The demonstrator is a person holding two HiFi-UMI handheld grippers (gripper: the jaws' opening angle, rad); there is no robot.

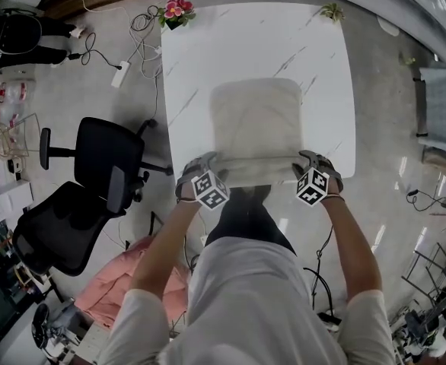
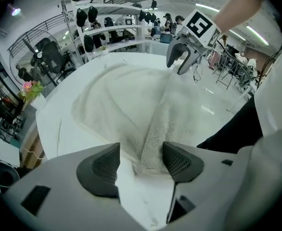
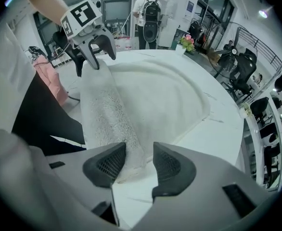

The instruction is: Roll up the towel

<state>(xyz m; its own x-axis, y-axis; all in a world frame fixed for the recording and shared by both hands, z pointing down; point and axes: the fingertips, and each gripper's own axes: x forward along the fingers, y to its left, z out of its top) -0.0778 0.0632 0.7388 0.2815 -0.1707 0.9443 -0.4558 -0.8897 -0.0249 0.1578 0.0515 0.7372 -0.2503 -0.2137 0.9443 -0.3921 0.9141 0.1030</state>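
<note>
Left claw (image 2: 141, 161) and right claw (image 3: 138, 163) both open, one at each end of the towel (image 1: 257, 120) roll start.
The towel lies flat on the white tabletop (image 1: 200, 44), with its near edge turned over into a thick fold (image 1: 257, 170) on the person's side. Each claw points steeply down over one end of that fold, pads apart, terry between them but not pinched. The matched spacing looks meant to keep the roll straight. The open pads read as a regrip before the next turn. Most of the towel is not yet rolled.
</note>
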